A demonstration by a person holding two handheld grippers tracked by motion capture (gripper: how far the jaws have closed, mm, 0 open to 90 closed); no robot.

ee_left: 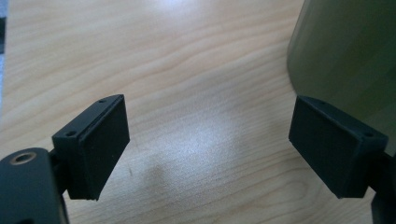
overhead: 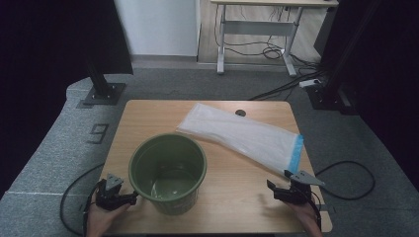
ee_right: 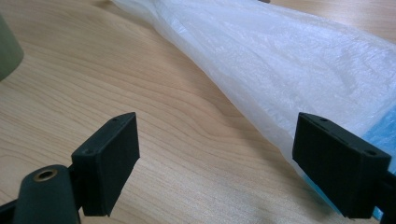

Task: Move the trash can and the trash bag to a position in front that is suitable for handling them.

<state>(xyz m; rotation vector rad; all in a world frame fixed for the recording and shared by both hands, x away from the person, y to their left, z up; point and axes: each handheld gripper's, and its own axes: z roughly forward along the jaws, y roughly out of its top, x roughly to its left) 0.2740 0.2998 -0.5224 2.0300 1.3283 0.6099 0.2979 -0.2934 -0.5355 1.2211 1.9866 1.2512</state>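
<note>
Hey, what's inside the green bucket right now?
The green bucket looks empty: the high view shows its bare inner wall and a shiny bottom. The near wall hides the strip of floor closest to the person.

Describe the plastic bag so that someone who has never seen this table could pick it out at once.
On the wooden table, look right of the green bucket. The plastic bag lies flat, slanting from the far middle toward the right gripper. It is the only translucent white thing there, with a blue strip along its near end.

Green bucket (overhead: 168,172), plastic bag (overhead: 242,136), wooden table (overhead: 237,197)
</note>
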